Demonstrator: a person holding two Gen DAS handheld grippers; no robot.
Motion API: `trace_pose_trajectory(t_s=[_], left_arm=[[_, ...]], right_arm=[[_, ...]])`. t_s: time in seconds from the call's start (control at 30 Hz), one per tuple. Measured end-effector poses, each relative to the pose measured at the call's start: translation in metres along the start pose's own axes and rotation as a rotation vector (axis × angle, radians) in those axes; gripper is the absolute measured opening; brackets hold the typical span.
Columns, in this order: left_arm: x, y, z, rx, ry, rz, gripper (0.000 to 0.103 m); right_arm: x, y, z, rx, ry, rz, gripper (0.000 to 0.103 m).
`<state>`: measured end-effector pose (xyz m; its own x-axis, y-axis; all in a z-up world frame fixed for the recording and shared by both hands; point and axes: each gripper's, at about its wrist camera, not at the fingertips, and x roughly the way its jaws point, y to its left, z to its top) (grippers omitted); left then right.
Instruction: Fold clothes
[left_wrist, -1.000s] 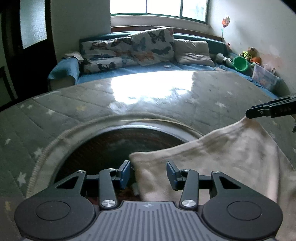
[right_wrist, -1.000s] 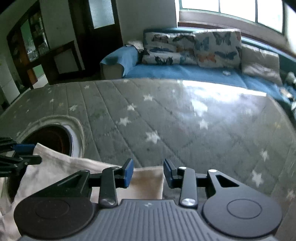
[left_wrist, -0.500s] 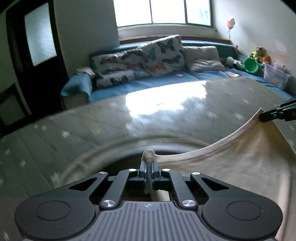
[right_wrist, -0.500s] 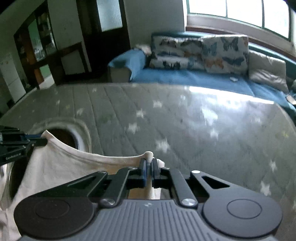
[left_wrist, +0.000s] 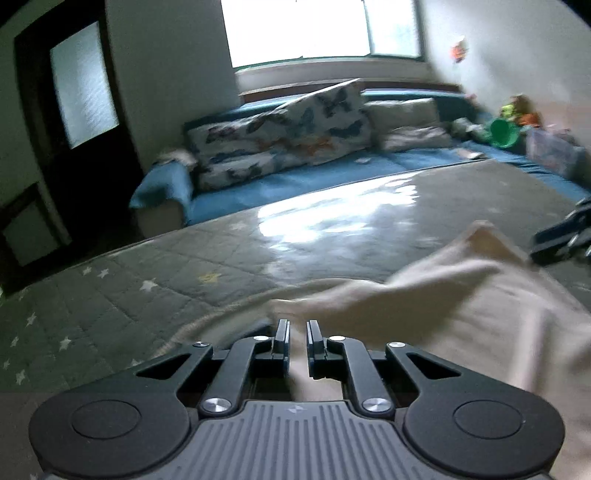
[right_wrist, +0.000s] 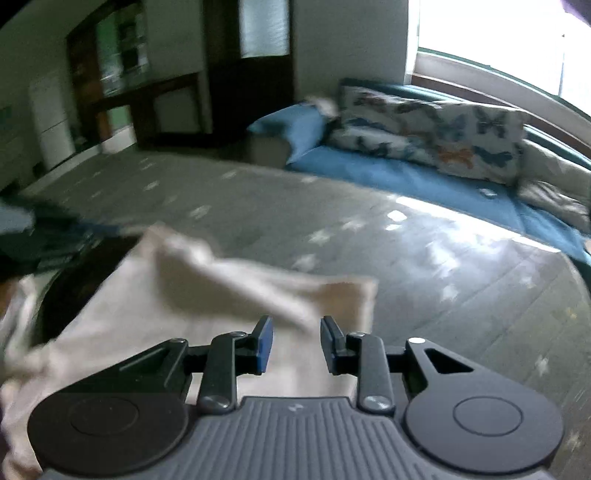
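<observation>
Cloth: cream cotton garment (left_wrist: 461, 317) on the grey star-quilted mattress (left_wrist: 184, 273) (blurred).
Left gripper (left_wrist: 297, 341): jaws parting, cloth between.
Right gripper (right_wrist: 296, 343): opening, holding nothing.
Tip: withdraw clear before smoothing.

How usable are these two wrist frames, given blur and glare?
Left wrist view: the window is blown out, its glare streaks the grey star mat, and the cream garment is motion-smeared. Right wrist view: heavier smear on garment and mat, window overexposed; the gripper bodies stay sharp in both.
</observation>
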<state>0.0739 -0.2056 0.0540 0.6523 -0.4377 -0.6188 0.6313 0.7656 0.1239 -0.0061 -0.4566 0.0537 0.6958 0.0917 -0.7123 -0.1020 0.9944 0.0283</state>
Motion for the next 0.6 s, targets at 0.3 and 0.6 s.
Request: trace_pose_trajectory(t_s=[0.3,0.6], left_arm=[[-0.087,-0.061,-0.047,0.048,-0.021,-0.285,0.021],[-0.101,-0.103,-0.094,0.100,0.066,-0.457,0.021]], right_arm=[[-0.052,0.050,-0.065,-0.107,0.078,0.080,0.037],[-0.088,0.036,-0.124,-0.025,0.095,0.004,0.038]])
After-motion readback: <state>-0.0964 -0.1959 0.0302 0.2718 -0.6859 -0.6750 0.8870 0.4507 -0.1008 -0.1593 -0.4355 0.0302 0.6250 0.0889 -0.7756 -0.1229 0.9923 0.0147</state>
